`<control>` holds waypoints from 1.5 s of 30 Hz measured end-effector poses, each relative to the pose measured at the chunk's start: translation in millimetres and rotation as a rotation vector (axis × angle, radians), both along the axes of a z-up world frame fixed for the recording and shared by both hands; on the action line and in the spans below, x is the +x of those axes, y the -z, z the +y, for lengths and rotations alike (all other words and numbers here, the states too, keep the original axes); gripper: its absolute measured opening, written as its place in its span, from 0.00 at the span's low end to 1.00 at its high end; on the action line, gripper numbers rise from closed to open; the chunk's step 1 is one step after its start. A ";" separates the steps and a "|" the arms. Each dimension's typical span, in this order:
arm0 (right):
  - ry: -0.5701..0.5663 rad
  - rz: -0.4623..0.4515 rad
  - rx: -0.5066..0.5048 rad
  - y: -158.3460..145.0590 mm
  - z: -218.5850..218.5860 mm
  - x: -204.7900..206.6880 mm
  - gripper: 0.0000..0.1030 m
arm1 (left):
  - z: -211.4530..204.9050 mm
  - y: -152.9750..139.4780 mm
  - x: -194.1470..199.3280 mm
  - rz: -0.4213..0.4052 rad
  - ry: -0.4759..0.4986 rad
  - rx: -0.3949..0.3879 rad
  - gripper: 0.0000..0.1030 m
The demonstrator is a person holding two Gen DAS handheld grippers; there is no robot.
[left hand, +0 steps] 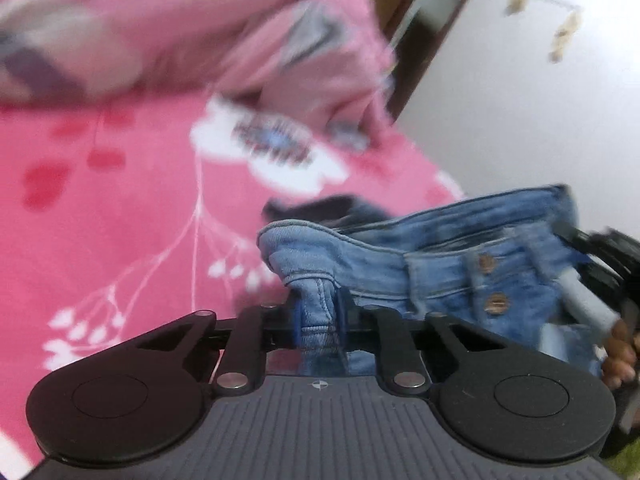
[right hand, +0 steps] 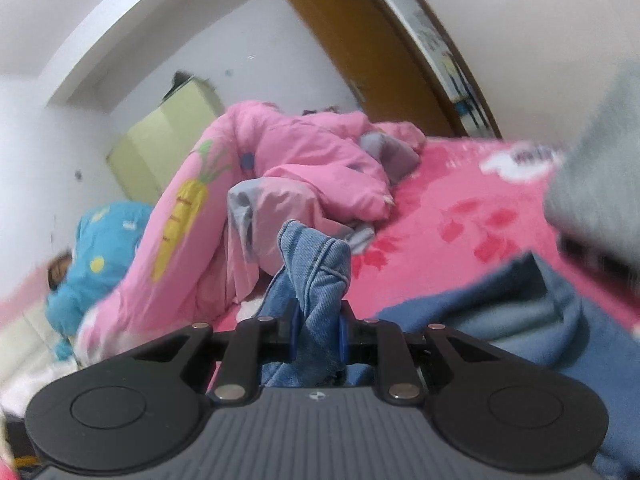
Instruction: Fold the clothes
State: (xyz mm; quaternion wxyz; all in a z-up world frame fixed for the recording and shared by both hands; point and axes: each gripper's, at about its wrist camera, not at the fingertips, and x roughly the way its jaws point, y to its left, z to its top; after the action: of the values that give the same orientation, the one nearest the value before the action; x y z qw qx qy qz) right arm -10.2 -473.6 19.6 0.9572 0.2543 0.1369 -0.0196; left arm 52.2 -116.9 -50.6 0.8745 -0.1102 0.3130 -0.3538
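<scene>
Light blue jeans [left hand: 420, 256] with two copper buttons hang above a pink flowered bedsheet [left hand: 120, 200]. My left gripper [left hand: 318, 320] is shut on a bunched fold of the jeans' waistband. In the right wrist view, my right gripper [right hand: 318, 332] is shut on another bunch of the jeans [right hand: 316, 264], which sticks up between its blue pads. More denim [right hand: 520, 320] lies spread to the right of it. The right gripper's body and a person's fingers [left hand: 620, 352] show at the right edge of the left wrist view.
A crumpled pink quilt [right hand: 288, 168] with a carrot print is heaped on the bed. A blue pillow [right hand: 100, 248] lies at the far left. A grey sleeve [right hand: 600, 168] crosses the right side. A wooden door [right hand: 380, 52] and white walls stand behind.
</scene>
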 end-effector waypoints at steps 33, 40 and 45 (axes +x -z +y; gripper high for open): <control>-0.705 0.089 -0.471 -36.9 391.8 203.4 0.67 | 257.0 23.3 -59.7 0.152 -0.613 -0.141 0.64; -0.695 0.351 -0.169 -34.1 324.1 175.0 0.67 | 257.4 23.8 -57.9 0.160 -0.668 -0.136 0.56; -0.602 0.476 -0.174 14.0 290.2 124.5 0.67 | 269.7 16.1 -75.1 0.119 -0.716 -0.090 0.57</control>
State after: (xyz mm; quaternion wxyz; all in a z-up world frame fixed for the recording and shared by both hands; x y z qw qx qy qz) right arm 114.3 -183.4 5.5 0.8796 0.1088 0.4215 0.1918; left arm -22.9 152.8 -66.8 0.9175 -0.2717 0.2888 -0.0315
